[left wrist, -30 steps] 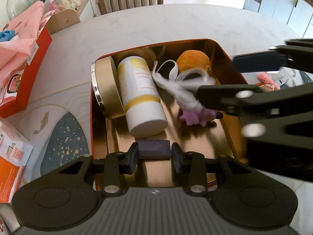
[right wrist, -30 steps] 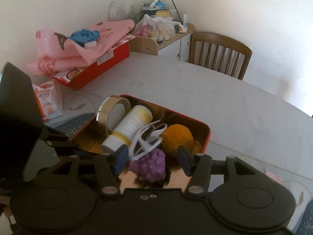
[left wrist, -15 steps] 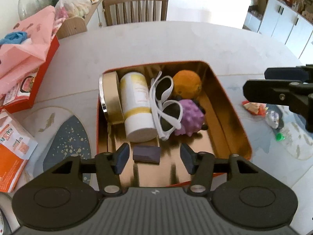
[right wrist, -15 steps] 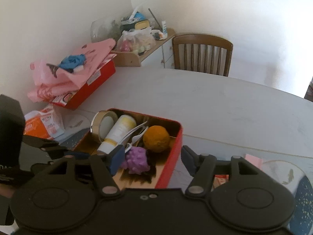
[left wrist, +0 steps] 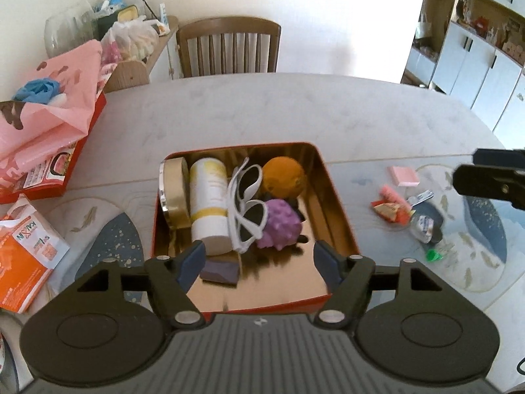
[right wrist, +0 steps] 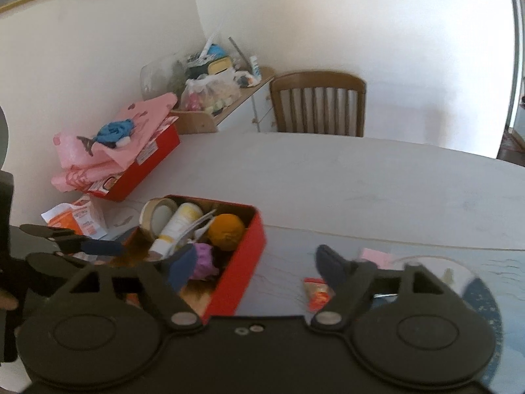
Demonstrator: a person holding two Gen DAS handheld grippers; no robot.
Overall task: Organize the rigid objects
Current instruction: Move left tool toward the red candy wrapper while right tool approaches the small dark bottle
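Observation:
A red tin (left wrist: 338, 203) with a gold inside holds a gold round case (left wrist: 175, 193), a white and yellow bottle (left wrist: 210, 203), white sunglasses (left wrist: 246, 207), an orange ball (left wrist: 283, 179), a purple spiky ball (left wrist: 282, 223) and a dark purple block (left wrist: 220, 271). My left gripper (left wrist: 259, 259) hovers over the tin's near end, its jaws opening, and the block lies loose below near the left pad. My right gripper (right wrist: 256, 266) hangs over the table just right of the tin (right wrist: 239, 275), jaws opening with nothing between them.
Right of the tin lie small items on a blue fish placemat: a pink pad (left wrist: 405, 175), a red wrapper (left wrist: 388, 210) and a green cap (left wrist: 434, 255). A red box under pink cloth (left wrist: 49, 138) and an orange packet (left wrist: 23, 262) sit left. A wooden chair (left wrist: 229, 49) stands beyond the table.
My left gripper let go of the dark block, opened and rose. My right gripper released the purple ball with the sunglasses, opened and moved right, out of the tin.

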